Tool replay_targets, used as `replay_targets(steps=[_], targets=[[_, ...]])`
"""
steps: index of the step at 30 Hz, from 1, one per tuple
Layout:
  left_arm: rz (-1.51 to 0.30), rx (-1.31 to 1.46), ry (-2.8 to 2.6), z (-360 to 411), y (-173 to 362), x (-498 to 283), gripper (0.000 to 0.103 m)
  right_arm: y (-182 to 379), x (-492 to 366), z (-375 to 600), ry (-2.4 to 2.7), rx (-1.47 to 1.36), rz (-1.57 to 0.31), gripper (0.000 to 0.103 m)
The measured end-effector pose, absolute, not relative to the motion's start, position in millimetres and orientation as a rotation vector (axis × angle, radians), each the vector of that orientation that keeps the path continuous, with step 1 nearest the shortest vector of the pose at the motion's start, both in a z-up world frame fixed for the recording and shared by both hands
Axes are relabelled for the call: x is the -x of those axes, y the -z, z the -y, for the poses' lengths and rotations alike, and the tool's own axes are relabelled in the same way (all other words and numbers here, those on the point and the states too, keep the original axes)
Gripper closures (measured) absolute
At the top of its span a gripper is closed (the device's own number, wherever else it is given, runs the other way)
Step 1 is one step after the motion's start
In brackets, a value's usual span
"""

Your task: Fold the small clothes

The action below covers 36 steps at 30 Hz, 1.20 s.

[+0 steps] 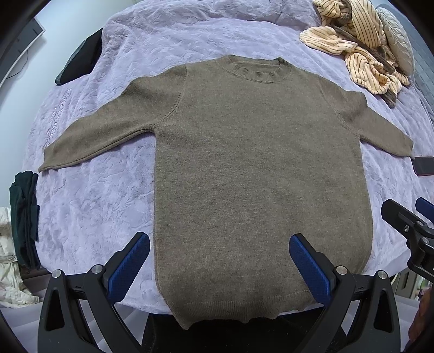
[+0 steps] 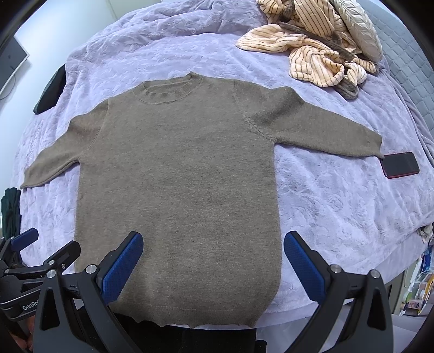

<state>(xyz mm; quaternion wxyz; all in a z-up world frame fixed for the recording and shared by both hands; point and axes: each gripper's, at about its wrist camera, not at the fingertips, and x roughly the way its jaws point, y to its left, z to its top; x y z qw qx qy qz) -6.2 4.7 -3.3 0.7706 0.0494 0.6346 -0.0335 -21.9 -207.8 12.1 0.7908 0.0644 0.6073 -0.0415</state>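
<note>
a lilac bedspread (image 1: 114, 190) is covered centrally by a brown sweater (image 1: 257, 168), laid flat with sleeves out, judged ready for folding. left gripper (image 1: 219, 260) and right gripper (image 2: 213, 260) are held spread over the hem, nothing pinched.

bed: wide bed under a crinkly lavender quilted bedspread (image 1: 114, 195), fills most of the view
headboard: grey quilted padded panel (image 2: 407, 62) at the far right
wall: plain pale white wall (image 2: 67, 24) on the left
light: soft and even, no hard shadows
</note>
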Motion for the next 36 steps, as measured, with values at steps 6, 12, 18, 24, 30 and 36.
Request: replay_targets(steps=[6,12,18,24,30,36], targets=[[-1.374,-0.104,0.071,-4.9,2.5,7.2,0.000,-12.8,22.0,207.4,0.089,-0.138,-1.307,0.000],[-1.377,-0.100,0.072,-6.2,1.4,7.5,0.000,-12.2,22.9,206.5,0.090,-0.137,-1.307,0.000],[-1.377,-0.100,0.072,-5.9,1.0,7.2,0.000,-12.2,23.4,206.1,0.091,-0.137,-1.307,0.000],[-1.377,-0.100,0.071,-5.5,1.1,7.4,0.000,-12.2,23.4,205.4,0.090,-0.135,-1.307,0.000],[-1.378,-0.100,0.076,-4.5,0.2,7.5,0.000,-12.5,22.7,204.0,0.094,-0.136,-1.308,0.000],[-1.383,-0.102,0.093,-2.5,-0.4,6.3,0.000,-12.6,21.8,204.1,0.092,-0.134,-1.309,0.000]])
